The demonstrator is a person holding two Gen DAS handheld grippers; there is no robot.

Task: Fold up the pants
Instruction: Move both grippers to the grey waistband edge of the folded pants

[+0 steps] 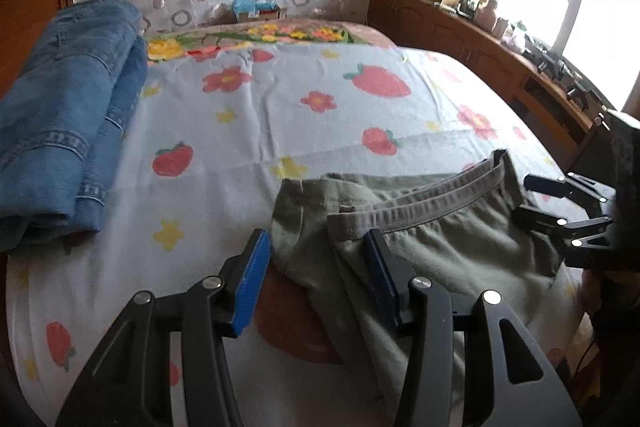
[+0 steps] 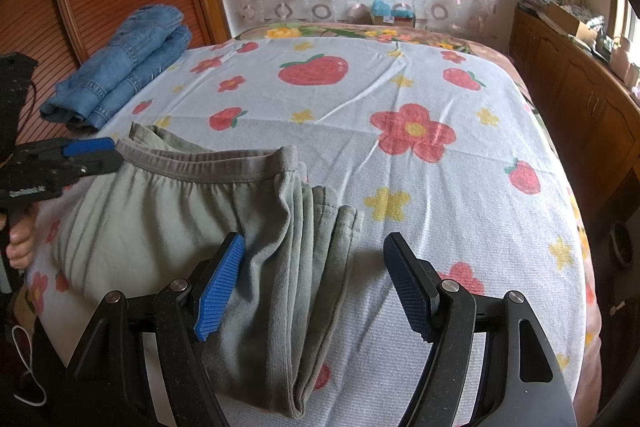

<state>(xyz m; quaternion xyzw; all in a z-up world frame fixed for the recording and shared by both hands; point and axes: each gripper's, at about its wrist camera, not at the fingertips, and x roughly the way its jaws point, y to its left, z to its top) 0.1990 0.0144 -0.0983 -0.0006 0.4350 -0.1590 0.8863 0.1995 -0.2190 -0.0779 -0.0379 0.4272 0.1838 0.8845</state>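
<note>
Left wrist view shows folded jeans [image 1: 60, 123] parked aside on the bed [image 1: 280, 115], I think as finished work. My left gripper [image 1: 316, 279] hangs released over the olive pants [image 1: 420, 247], at their waistband corner; my right gripper [image 2: 312, 287], also released, straddles their folded legs, perhaps ready to pinch

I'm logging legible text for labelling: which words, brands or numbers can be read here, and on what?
None can be read for certain.
Small print inside the olive-green cotton pants, below the grey waistband: too blurred.
White lettering on the black left gripper body: too small.
Blue-topped box by the headboard: no legible label.
</note>
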